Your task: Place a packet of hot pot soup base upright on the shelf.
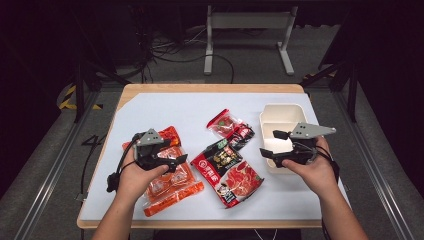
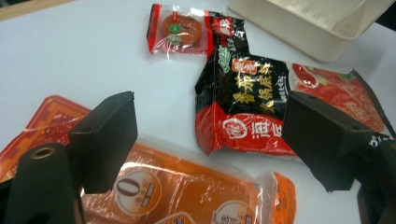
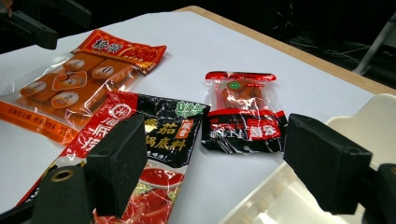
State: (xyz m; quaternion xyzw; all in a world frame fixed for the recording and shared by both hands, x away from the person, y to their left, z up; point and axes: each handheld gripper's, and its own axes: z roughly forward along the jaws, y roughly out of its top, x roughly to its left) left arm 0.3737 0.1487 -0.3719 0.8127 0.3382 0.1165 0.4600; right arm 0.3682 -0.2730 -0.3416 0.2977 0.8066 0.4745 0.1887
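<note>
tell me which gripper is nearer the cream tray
Right. The right gripper hovers at the cream tray, over its near edge; the left gripper is across the table over the orange packet.

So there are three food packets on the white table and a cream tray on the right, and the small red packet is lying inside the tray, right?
Not quite. The small red packet lies on the white table, beside the cream tray, not inside it; the tray holds no packet. The high view shows this. The rest is right: three packets, with the orange packet at the left and the red and black packet in the middle.
</note>
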